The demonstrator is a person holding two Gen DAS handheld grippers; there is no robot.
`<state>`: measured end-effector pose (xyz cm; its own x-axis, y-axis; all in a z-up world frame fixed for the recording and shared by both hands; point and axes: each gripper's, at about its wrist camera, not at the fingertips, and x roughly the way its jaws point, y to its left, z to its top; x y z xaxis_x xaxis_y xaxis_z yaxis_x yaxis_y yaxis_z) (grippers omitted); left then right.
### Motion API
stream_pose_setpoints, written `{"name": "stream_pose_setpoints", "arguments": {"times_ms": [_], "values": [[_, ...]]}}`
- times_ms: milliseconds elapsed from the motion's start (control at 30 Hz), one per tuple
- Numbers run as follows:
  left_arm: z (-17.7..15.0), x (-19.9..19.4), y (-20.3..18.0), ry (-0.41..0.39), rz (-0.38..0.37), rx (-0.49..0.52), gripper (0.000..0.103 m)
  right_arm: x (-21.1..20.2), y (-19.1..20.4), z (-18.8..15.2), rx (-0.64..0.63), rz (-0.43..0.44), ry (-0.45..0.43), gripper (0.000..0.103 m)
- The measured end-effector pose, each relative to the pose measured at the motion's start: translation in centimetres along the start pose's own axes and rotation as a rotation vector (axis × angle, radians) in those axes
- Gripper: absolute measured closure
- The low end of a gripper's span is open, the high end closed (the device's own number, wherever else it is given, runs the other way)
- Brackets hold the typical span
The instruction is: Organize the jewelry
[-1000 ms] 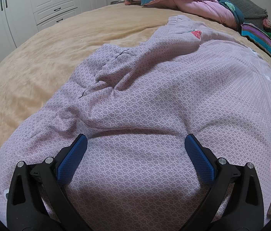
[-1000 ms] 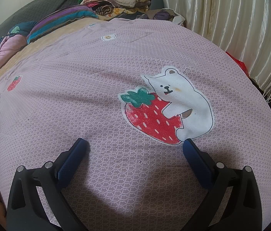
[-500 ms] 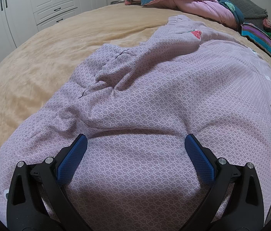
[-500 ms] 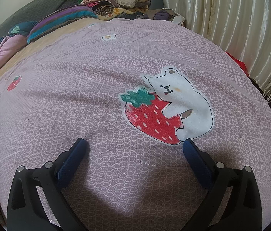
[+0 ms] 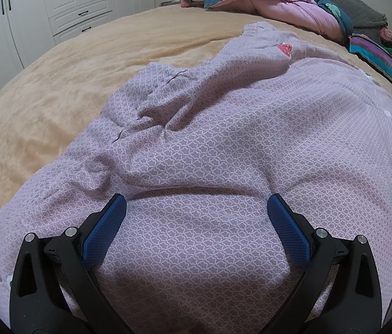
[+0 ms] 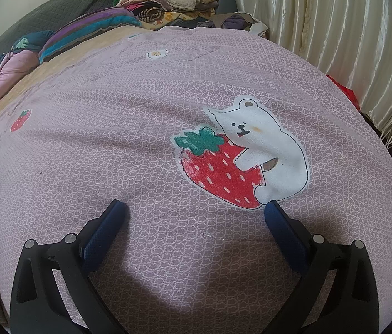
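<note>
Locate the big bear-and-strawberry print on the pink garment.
In the right wrist view, the bear-and-strawberry print lies right of centre on the pink garment, just ahead of the open right hand-held gripper, its lower edge by the right-side finger.

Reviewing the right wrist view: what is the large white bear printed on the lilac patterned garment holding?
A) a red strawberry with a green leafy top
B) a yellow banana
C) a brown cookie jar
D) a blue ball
A: in the right wrist view the large white bear print wraps its arm around a red strawberry with a green leafy top on the lilac patterned garment.
</note>
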<state>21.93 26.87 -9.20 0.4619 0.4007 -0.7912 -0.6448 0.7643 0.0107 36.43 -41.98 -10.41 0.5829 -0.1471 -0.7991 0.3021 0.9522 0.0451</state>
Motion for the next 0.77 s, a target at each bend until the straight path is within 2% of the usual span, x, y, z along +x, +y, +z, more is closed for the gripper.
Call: {"name": "stream_pose_setpoints", "arguments": {"times_ms": [767], "values": [[-0.21, -0.19, 0.06, -0.011, 0.000, -0.001, 0.008, 0.04, -0.01, 0.00, -0.001, -0.001, 0.001, 0.004]]}}
